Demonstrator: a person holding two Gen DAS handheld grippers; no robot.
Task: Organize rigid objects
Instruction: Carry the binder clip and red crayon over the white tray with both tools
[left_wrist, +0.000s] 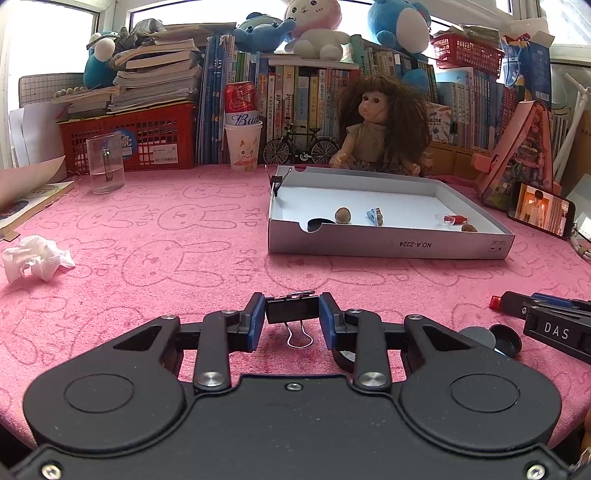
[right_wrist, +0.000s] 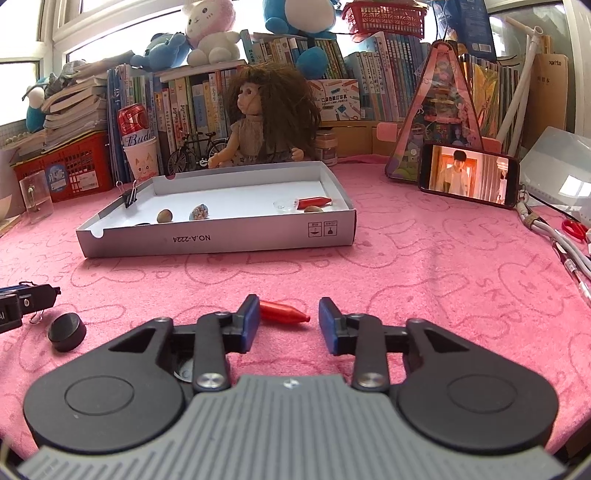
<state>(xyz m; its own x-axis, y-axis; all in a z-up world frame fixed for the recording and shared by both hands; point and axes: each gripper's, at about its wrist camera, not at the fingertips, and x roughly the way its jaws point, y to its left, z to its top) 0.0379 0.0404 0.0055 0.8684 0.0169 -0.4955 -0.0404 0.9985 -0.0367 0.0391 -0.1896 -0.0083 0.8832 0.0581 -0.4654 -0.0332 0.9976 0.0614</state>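
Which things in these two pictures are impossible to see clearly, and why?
- Left wrist view: dark thing at the box front notch, hidden by its wall.
- Left wrist view: round part under the left tongs, covered by a finger.
- Right wrist view: the red cone's blunt end, behind a right tongs finger.

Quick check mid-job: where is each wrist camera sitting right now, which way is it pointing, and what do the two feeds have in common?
Left wrist: low over the pink cloth, facing the bookshelf; left hand-held gripper brackets a black binder clip.
Right wrist: low too, facing the same way; right hand-held gripper open around a red cap.
Shared: white box, doll, phone.
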